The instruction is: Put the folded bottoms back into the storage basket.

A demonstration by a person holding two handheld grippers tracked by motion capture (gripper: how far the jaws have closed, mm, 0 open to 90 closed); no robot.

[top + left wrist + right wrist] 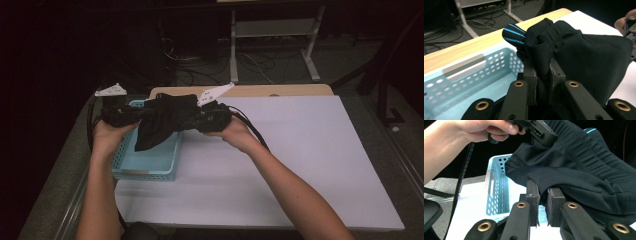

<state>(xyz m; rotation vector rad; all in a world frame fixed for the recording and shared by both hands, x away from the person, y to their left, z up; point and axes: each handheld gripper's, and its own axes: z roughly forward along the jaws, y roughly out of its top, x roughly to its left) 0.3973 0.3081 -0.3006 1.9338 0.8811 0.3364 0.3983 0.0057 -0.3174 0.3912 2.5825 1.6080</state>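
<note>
Both claws are gripping the black cloth (162, 120), left claw (543, 75) and right claw (542, 195) each pinching a fold, holding it over the blue basket (150, 162).

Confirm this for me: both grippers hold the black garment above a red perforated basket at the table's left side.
Wrong on colour only. The basket is light blue, as the high view shows. The rest stands: the left gripper and right gripper both clamp the black garment above it.

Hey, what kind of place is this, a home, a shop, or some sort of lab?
Probably a lab or recording workspace: a white board on a wooden table, loose cables on the floor beside a metal-legged stand, and dark surroundings.
</note>
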